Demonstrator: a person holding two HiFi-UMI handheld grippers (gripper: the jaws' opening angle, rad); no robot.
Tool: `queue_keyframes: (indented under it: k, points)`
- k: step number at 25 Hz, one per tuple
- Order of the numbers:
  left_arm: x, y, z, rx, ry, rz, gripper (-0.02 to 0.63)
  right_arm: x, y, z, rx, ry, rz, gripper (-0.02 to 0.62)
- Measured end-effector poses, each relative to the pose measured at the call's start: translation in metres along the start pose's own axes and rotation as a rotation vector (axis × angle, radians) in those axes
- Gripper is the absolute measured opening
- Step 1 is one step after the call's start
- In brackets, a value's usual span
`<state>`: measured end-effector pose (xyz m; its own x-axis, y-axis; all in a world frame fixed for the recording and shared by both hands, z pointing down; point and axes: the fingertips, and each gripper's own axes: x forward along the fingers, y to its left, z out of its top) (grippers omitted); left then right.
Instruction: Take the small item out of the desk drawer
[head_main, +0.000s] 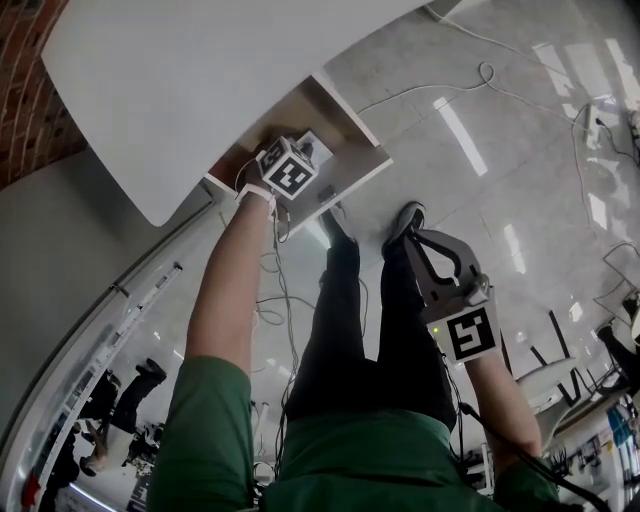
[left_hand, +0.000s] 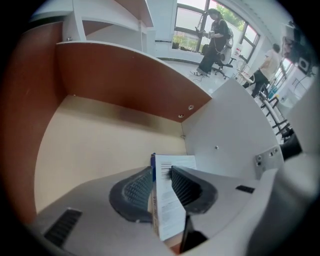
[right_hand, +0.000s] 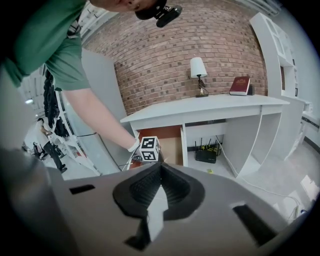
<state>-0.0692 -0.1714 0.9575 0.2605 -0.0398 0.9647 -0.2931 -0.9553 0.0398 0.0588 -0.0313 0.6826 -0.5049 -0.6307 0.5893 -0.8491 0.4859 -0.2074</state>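
left claw (left_hand: 161, 169) clamped on the small box (left_hand: 167, 210), down in the open drawer (left_hand: 90, 145), eleven o'clock from the head. risk: thin card could twist out if the lift clips the white side wall (left_hand: 230, 125) at two o'clock.

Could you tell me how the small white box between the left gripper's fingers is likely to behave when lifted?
The small white box looks like a thin printed carton, so it is probably light and fairly stiff, though a hard squeeze from the left gripper might dent its flat sides. Its smooth faces could slip against the fingers.
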Motion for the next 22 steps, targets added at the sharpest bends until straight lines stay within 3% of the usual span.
queue_keyframes:
  k: [4,22]
  points:
    - [-0.002,0.002,-0.001,0.025,0.04,0.001,0.104,0.002,0.006,0.0,-0.02,0.001,0.017,0.003]
    - [-0.019,-0.006,0.006,0.042,-0.034,0.086,0.043,-0.004,0.011,0.003,-0.051,0.01,0.017,0.003]
